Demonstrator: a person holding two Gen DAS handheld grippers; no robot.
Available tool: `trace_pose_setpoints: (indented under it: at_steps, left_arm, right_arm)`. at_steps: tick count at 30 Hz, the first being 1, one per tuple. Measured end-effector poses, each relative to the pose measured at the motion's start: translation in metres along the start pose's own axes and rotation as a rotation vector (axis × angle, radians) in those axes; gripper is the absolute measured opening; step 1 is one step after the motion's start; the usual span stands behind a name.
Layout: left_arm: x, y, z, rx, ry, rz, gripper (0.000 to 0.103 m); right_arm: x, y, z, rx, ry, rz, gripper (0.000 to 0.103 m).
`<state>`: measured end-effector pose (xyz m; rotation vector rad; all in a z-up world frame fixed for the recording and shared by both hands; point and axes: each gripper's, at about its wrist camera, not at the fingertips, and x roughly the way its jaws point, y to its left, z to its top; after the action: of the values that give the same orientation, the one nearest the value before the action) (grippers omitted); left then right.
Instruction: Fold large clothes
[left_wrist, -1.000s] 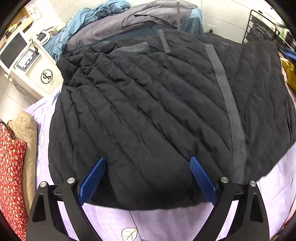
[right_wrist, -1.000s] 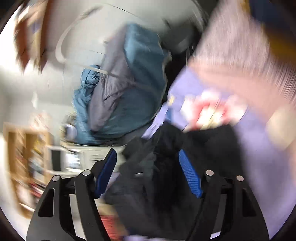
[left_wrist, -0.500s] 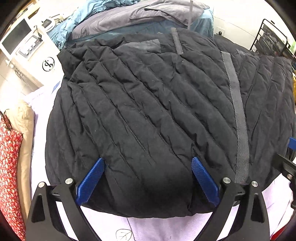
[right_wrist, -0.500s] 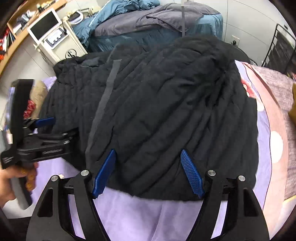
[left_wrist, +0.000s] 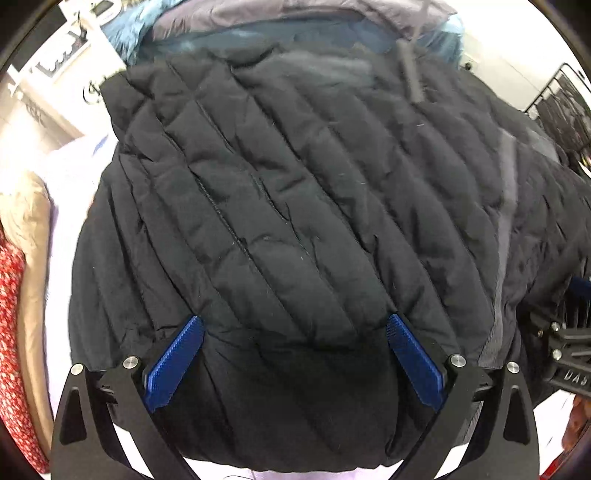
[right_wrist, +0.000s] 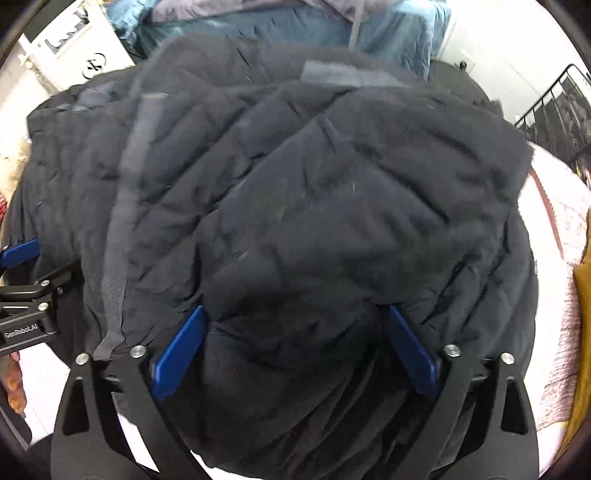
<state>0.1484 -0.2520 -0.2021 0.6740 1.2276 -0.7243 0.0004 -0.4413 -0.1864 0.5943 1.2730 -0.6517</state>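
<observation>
A large black quilted jacket (left_wrist: 295, 184) lies spread on a lilac bed sheet (left_wrist: 70, 177), with a grey strip (left_wrist: 504, 240) running down its front. My left gripper (left_wrist: 294, 321) points down at the near hem. Its jaws are opening wide, and puffy fabric lies between the blue pads without being pinched. My right gripper (right_wrist: 295, 310) hangs over the jacket (right_wrist: 332, 203) to the right of the strip (right_wrist: 122, 206). Its jaws are opening too, and a bulge of fabric sits between them. A blue finger (right_wrist: 18, 253) of the left gripper shows at the left edge.
Behind the jacket lies a heap of blue and grey bedding (left_wrist: 295, 22). A white cabinet (left_wrist: 44, 74) stands at the back left, a black wire rack (left_wrist: 565, 107) at the back right. A red patterned cushion (left_wrist: 14, 332) and beige pillow (left_wrist: 29, 240) lie left.
Both grippers have sunk closer to the jacket's near hem. The right gripper swung round from the room to point down at the jacket, and its jaws widened.
</observation>
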Motion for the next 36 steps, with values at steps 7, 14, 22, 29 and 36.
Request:
trace_pose_setpoints:
  at_steps: [7,14,22,29,36]
  left_arm:
    - [0.024,0.008,0.024,-0.019,0.076,-0.013,0.099]
    - [0.031,0.018,0.031,-0.008,0.072,-0.014,0.099]
    - [0.021,0.006,0.021,0.001,0.068,-0.004,0.099]
    - [0.002,-0.007,0.001,0.004,0.053,0.018,0.097]
    - [-0.032,-0.002,-0.029,0.036,-0.027,-0.011,0.097]
  right_arm:
    - [0.023,-0.006,0.021,0.018,0.066,0.009,0.098]
    - [0.039,-0.015,0.041,0.023,0.103,0.01,0.099]
    - [0.034,-0.015,0.025,0.026,0.059,0.011,0.099]
    - [0.022,-0.01,0.003,0.054,0.059,0.028,0.099]
    - [-0.009,-0.023,-0.015,0.116,-0.012,0.039,0.098]
